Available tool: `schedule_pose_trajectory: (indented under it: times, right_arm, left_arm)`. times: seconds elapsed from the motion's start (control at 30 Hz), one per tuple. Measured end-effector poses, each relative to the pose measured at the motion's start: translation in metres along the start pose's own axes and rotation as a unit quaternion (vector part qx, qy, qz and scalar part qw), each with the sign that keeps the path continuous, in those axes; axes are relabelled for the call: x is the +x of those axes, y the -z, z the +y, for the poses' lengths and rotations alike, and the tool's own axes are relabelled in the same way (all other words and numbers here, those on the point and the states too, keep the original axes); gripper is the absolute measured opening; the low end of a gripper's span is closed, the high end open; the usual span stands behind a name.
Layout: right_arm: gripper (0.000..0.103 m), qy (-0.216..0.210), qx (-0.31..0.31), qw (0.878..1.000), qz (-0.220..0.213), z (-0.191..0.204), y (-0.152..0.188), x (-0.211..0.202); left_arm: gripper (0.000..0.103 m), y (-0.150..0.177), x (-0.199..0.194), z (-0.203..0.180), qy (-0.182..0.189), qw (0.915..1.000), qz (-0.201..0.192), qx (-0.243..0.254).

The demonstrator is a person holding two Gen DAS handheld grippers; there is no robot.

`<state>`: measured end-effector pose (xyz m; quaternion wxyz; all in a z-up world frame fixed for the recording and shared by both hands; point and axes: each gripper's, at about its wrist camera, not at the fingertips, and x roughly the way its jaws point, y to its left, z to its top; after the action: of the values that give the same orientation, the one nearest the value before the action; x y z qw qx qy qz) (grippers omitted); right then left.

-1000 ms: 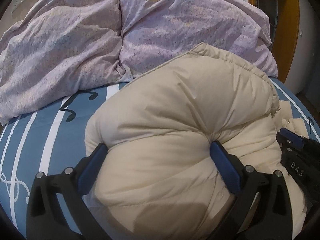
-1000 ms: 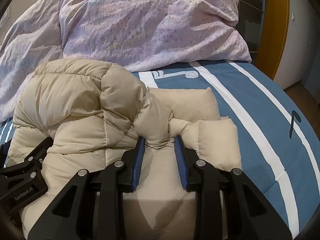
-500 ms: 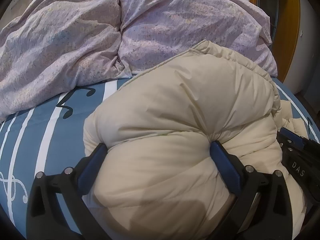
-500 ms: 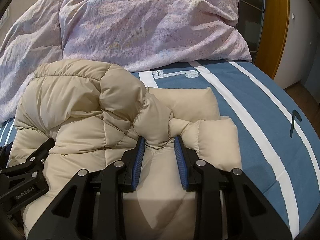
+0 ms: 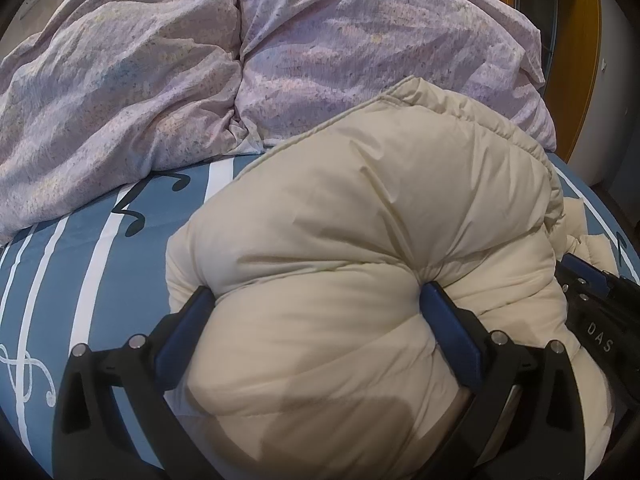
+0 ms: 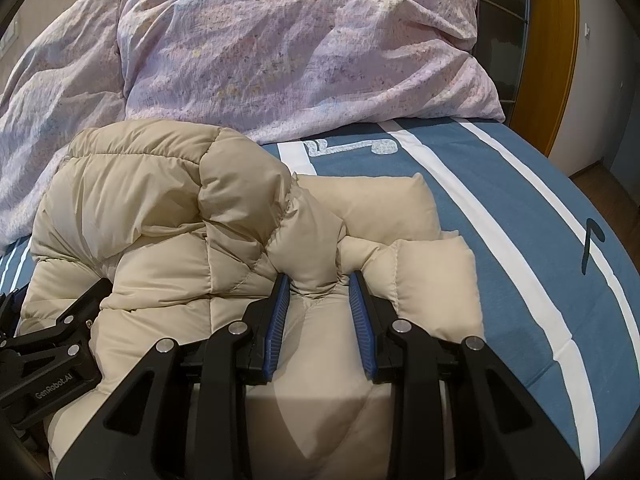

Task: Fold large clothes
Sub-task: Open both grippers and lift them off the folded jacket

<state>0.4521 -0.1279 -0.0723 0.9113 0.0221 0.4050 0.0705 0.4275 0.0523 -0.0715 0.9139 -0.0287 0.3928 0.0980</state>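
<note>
Mid-fold on the blue striped bedsheet (image 6: pixel 500 216), my left tongs (image 5: pixel 316 312) and right tongs (image 6: pixel 318 292) both clench the puffy beige jacket (image 5: pixel 380 216), which next needs laying flat.

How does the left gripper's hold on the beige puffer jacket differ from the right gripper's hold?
The left gripper has its jaws spread wide around a thick roll of the puffer jacket; the right gripper has its jaws close together on a thin pinched fold. The left one holds the jacket's bulky side, the right one the side near the flatter padded panels. Both are shut on the jacket above the blue striped bedsheet.
</note>
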Motion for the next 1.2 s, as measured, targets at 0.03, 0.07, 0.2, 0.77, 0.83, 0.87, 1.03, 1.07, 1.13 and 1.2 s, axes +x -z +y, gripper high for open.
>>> schedule_pose_trajectory:
  times: [0.03, 0.07, 0.2, 0.77, 0.83, 0.87, 1.03, 1.07, 1.13, 1.2]
  right_arm:
    - [0.033, 0.000, 0.000, 1.000, 0.000, 0.000, 0.000, 0.000]
    - [0.033, -0.001, 0.001, 1.000, 0.000, 0.000, 0.000, 0.000]
    - [0.033, 0.004, -0.002, 1.000, 0.002, 0.002, 0.000, 0.001]
    - [0.096, -0.125, 0.089, 0.988, -0.007, -0.048, 0.005, -0.059]
    - [0.102, -0.125, 0.102, 0.987, -0.011, -0.062, 0.007, -0.072]
    - [0.102, -0.139, 0.113, 0.984, 0.002, -0.071, 0.011, -0.076]
    - [0.102, -0.203, 0.185, 0.957, 0.090, -0.100, 0.028, -0.056]
    - [0.102, -0.217, 0.195, 0.951, 0.105, -0.102, 0.031, -0.049]
    - [0.102, -0.237, 0.204, 0.942, 0.124, -0.104, 0.035, -0.039]
    - [0.102, -0.251, 0.205, 0.936, 0.139, -0.101, 0.039, -0.029]
  left_arm:
    - [0.101, 0.000, 0.000, 0.000, 0.000, 1.0000, 0.000, 0.000]
    - [0.101, 0.000, 0.000, 0.000, 0.000, 1.0000, 0.001, 0.000]
    - [0.101, 0.000, 0.001, 0.000, 0.000, 1.0000, 0.000, -0.001]
    - [0.101, 0.030, -0.083, 0.060, 0.064, 0.9970, 0.007, -0.043]
    - [0.101, 0.036, -0.085, 0.076, 0.074, 0.9953, 0.018, -0.060]
    - [0.101, 0.039, -0.085, 0.084, 0.082, 0.9935, 0.024, -0.074]
    - [0.101, 0.048, -0.074, 0.108, 0.133, 0.9790, 0.056, -0.144]
    - [0.101, 0.050, -0.073, 0.108, 0.139, 0.9771, 0.060, -0.149]
    - [0.101, 0.051, -0.070, 0.107, 0.149, 0.9747, 0.066, -0.153]
    - [0.101, 0.051, -0.069, 0.102, 0.158, 0.9735, 0.069, -0.151]
